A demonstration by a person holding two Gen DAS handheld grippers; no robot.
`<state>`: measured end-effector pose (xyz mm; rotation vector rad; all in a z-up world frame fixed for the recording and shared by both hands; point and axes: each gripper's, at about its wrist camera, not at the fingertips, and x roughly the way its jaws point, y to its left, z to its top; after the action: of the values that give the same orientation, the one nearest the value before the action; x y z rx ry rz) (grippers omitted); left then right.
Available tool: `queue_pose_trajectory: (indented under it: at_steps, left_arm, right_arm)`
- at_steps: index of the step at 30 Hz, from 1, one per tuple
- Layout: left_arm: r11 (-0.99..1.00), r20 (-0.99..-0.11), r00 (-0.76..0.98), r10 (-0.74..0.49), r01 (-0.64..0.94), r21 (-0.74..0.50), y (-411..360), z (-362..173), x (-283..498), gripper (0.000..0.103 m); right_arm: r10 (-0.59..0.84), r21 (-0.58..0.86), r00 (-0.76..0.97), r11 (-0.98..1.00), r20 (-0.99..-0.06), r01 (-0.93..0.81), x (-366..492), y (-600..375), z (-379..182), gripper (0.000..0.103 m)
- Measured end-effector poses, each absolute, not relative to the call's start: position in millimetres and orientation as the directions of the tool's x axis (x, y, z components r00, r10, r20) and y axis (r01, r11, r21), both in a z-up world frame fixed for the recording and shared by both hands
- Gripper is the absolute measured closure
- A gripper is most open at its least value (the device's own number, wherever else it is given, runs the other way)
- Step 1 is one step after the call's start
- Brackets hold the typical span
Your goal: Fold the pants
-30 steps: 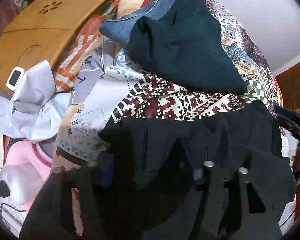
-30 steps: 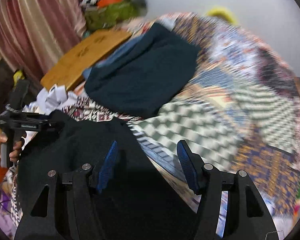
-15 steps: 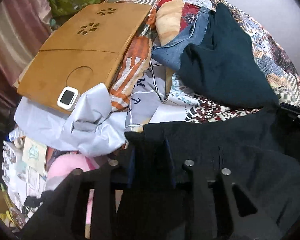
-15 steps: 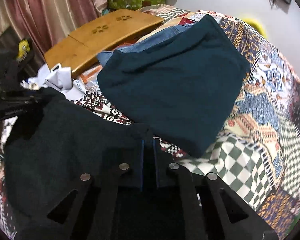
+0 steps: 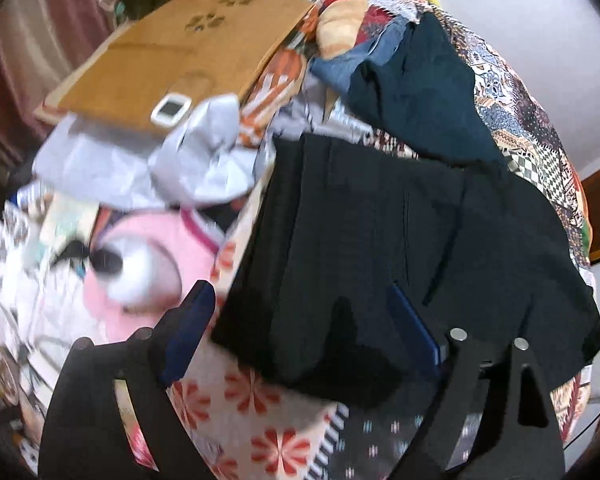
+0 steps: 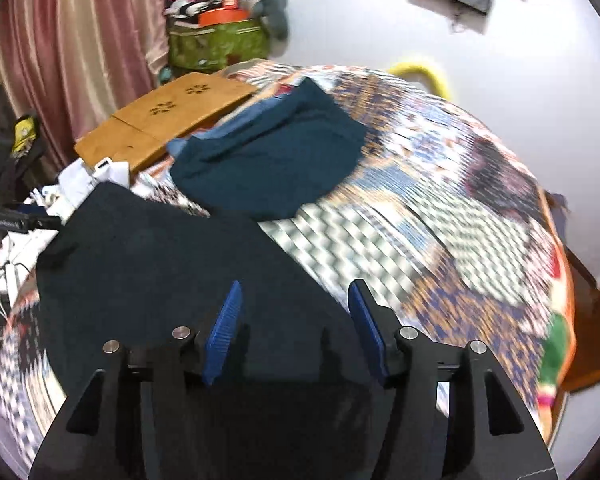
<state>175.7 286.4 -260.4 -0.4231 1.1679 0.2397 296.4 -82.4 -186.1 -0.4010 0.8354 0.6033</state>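
Both grippers have let go since half a second ago, when each was pinched on an edge of the black pants [image 5: 400, 240]. Now the left gripper [image 5: 304, 328] has its jaws opening wide, and its blue pads [image 5: 186, 332] press on nothing; the near corner of the pants lies below and between them, flat on the bedspread [image 5: 240, 400]. Left of the left finger sits a pink plush toy [image 5: 148, 256], and further ahead on that side a crumpled grey cloth [image 5: 188, 168] and a wooden tray [image 5: 172, 56] with a small white device [image 5: 171, 109] on its edge.

The right gripper [image 6: 296, 328] is also opening, about half spread, with nothing clamped. The pants [image 6: 160, 272] lie as a folded dark slab under and ahead of its left finger, reaching away to the left; the right finger hangs over the patterned quilt [image 6: 440, 220] just past the pants' edge. Straight ahead of both pairs of fingers, beyond the pants, rests a dark teal garment [image 6: 272, 160] on top of a piece of blue denim [image 5: 352, 68]. The view of the quilt is smeared by motion.
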Motion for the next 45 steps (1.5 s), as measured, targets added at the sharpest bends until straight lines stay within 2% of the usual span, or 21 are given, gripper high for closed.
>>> queue_pose_trajectory:
  at_steps: [5,9,14,16,20,23,25,26,28,29,30,38,41,44,45]
  left_arm:
    - [0.851,-0.939,0.339,-0.064,-0.474,-0.229,286.1,-281.6,143.3,0.013]
    - [0.803,-0.927,0.345,-0.146,-0.506,-0.315,281.7,-293.1,130.2,0.013]
    - [0.784,-0.903,0.385,-0.192,-0.494,-0.377,267.5,-284.8,129.4,0.014]
    - [0.786,-0.899,0.388,-0.204,-0.482,-0.387,262.4,-283.1,133.2,0.020]
    - [0.791,-0.909,0.372,-0.188,-0.491,-0.365,255.0,-285.8,143.6,0.024]
    - [0.805,-0.924,0.368,-0.104,-0.515,-0.295,251.4,-283.7,148.0,0.038]
    - [0.831,-0.931,0.365,-0.019,-0.512,-0.218,246.0,-280.2,150.9,0.055]
    - [0.843,-0.930,0.366,0.015,-0.504,-0.185,242.5,-278.4,153.0,0.059]
    - [0.866,-0.926,0.368,0.085,-0.487,-0.115,234.7,-273.5,156.9,0.083]
    - [0.873,-0.920,0.377,0.108,-0.478,-0.094,232.4,-270.4,157.8,0.089]
    - [0.880,-0.912,0.389,0.127,-0.468,-0.077,229.8,-266.0,158.8,0.090]
    - [0.893,-0.830,0.503,0.239,-0.450,-0.015,248.9,-220.4,147.6,0.091]
    - [0.885,-0.859,0.476,0.189,-0.461,-0.061,263.2,-236.1,143.9,0.090]
    - [0.891,-0.914,0.396,0.094,-0.443,-0.100,267.7,-274.3,141.4,0.088]
    - [0.896,-0.932,0.357,0.062,-0.432,-0.105,266.9,-290.5,141.8,0.083]
  right_arm:
    - [0.280,-0.110,0.557,0.817,-0.782,-0.566,268.9,-132.2,-197.7,0.044]
    - [0.229,-0.121,0.574,0.854,-0.786,-0.507,253.1,-165.7,-215.4,0.044]
    - [0.174,-0.109,0.568,0.896,-0.805,-0.429,240.9,-204.0,-234.9,0.044]
    - [0.154,-0.098,0.558,0.913,-0.815,-0.395,239.8,-215.9,-243.8,0.044]
    - [0.132,-0.088,0.536,0.927,-0.834,-0.365,230.5,-231.3,-263.7,0.042]
    - [0.143,-0.071,0.559,0.936,-0.817,-0.344,222.8,-239.4,-265.3,0.039]
    - [0.164,-0.035,0.550,0.942,-0.819,-0.333,222.2,-243.9,-266.2,0.039]
    - [0.171,-0.022,0.545,0.944,-0.821,-0.330,222.9,-245.3,-266.9,0.039]
    - [0.178,-0.009,0.540,0.945,-0.823,-0.326,221.8,-246.3,-267.5,0.039]
    - [0.180,-0.007,0.539,0.946,-0.823,-0.325,221.5,-246.2,-267.7,0.039]
    - [0.181,-0.005,0.537,0.946,-0.824,-0.326,223.0,-246.2,-268.3,0.039]
    - [0.183,0.017,0.523,0.952,-0.832,-0.305,227.2,-253.3,-272.8,0.032]
    - [0.177,0.022,0.519,0.956,-0.836,-0.291,228.1,-257.0,-273.3,0.032]
    - [0.167,0.019,0.518,0.960,-0.839,-0.279,227.6,-260.7,-272.0,0.032]
    - [0.162,0.016,0.518,0.962,-0.840,-0.274,226.7,-262.5,-271.2,0.032]
